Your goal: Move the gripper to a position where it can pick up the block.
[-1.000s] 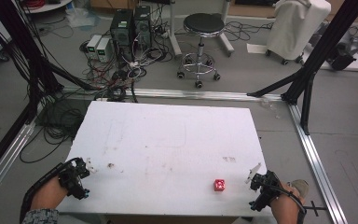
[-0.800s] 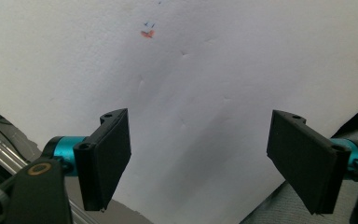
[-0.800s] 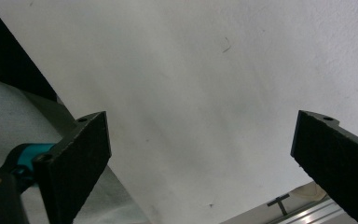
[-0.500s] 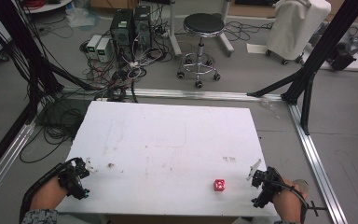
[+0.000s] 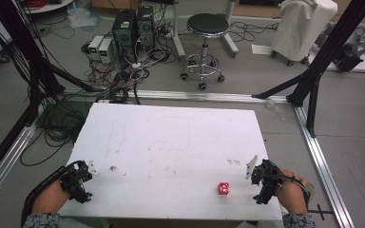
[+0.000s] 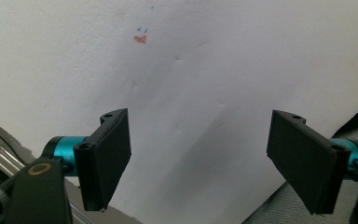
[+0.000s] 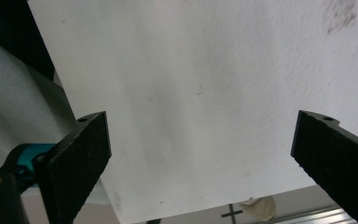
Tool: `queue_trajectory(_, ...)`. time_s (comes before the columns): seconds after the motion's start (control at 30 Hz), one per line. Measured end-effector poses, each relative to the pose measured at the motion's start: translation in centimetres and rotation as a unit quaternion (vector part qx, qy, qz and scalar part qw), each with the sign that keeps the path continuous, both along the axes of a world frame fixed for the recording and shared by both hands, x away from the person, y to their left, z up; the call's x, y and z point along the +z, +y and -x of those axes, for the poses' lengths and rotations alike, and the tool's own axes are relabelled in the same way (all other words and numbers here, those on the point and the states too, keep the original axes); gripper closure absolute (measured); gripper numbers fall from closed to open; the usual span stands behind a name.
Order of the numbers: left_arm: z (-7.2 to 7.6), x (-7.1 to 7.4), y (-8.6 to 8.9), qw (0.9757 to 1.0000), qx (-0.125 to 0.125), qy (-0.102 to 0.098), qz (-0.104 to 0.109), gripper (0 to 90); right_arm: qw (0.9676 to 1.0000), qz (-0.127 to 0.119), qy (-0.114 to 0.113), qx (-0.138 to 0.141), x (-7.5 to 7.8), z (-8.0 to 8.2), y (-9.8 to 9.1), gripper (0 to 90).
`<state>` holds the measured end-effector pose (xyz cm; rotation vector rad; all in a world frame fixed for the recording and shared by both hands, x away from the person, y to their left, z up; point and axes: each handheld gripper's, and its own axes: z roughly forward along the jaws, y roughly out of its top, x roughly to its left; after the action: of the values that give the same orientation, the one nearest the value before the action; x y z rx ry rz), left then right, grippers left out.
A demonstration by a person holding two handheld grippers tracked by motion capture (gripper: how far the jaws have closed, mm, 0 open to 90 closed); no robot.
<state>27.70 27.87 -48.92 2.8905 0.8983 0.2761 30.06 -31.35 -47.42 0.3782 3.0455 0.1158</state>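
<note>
A small red cube (image 5: 224,188) with white marks sits on the white table (image 5: 171,142) near the front right. My right gripper (image 5: 261,183) hovers over the table's front right corner, to the right of the cube and apart from it. Its jaws stand wide open over bare table (image 7: 200,93), with nothing between the fingers (image 7: 81,154). My left gripper (image 5: 78,180) is at the front left corner, also open. Its fingers (image 6: 107,154) frame bare table with a small orange and blue mark (image 6: 141,37) farther ahead.
A brownish smudge (image 5: 112,168) marks the table beside the left gripper. Beyond the far edge stand a black stool (image 5: 204,42), computer boxes with tangled cables (image 5: 128,33) and a white covered cart (image 5: 304,23). Black frame posts (image 5: 332,52) and aluminium rails (image 5: 318,152) flank the table.
The right gripper has shifted slightly, staying by the front right corner. The left gripper and the red cube have not moved.
</note>
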Motion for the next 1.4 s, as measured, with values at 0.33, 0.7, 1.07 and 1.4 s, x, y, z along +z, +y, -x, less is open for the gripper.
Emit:
queue_trajectory(0.33,0.0,0.0,0.1,1.0,-0.003,0.001,-0.001,22.0,0.9976,0.009,-0.024,0.064,0.9,-1.0,3.3,4.1)
queue_trajectory(0.7,0.0,0.0,0.1,1.0,0.0,-0.001,0.002,22.0,0.9946,0.016,-0.013,0.102,-0.3,-1.3,6.3,4.0)
queue_trajectory(1.07,0.0,0.0,0.1,1.0,0.0,0.0,0.002,22.0,0.9914,0.017,0.002,0.13,-1.9,-1.3,8.9,4.0)
queue_trajectory(1.4,0.0,0.1,0.0,1.0,0.0,-0.002,0.001,22.0,0.9915,0.015,0.013,0.129,-3.1,-1.2,10.0,4.0)
